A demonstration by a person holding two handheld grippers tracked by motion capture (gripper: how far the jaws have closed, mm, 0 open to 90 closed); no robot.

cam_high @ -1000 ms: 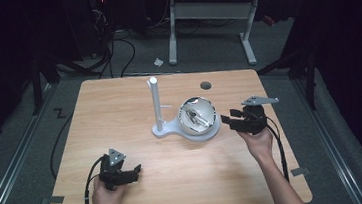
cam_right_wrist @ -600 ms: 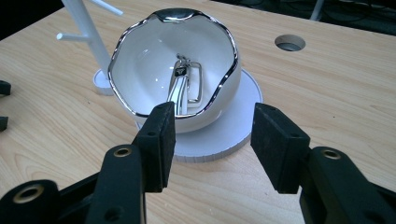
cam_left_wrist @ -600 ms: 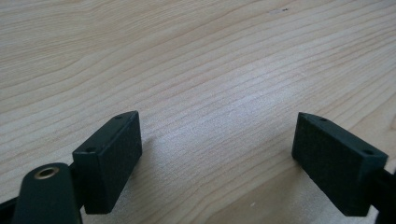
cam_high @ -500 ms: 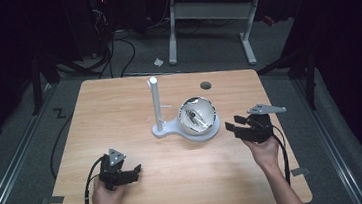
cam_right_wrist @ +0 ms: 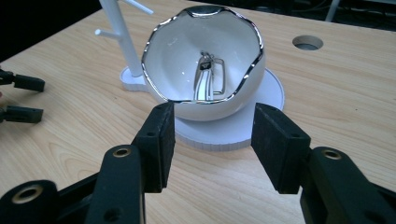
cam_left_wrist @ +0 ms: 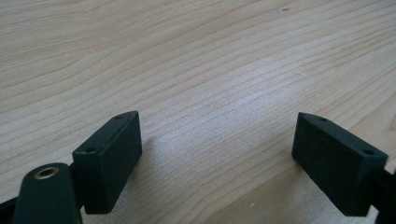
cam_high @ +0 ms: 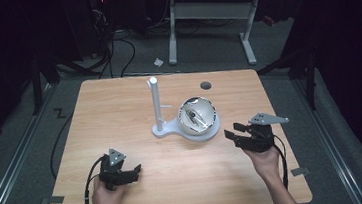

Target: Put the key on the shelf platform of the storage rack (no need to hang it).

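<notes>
Right tool sat on the worktop just beside the white stand, jaws spread and pinching nothing. In the right gripper view the same tool pointed straight at the silver-rimmed bowl, which rested on the stand's round base. A small metal ring or clasp lay inside the bowl; its exact kind was too small to tell. The bowl stood right of the upright post, touching neither tool.

Left tool lay at the near left of the worktop, well apart from the stand, jaws spread over bare wood; the left gripper view showed that tool holding nothing.

Judgement: placing looked done, with the item in the bowl and both tools free. What was left seemed only the pull-back to rest.

Against the frames a second earlier: the right tool had drawn back from the bowl's side toward the person, ending lower and farther right. Left tool, bowl and stand had not shifted.
</notes>
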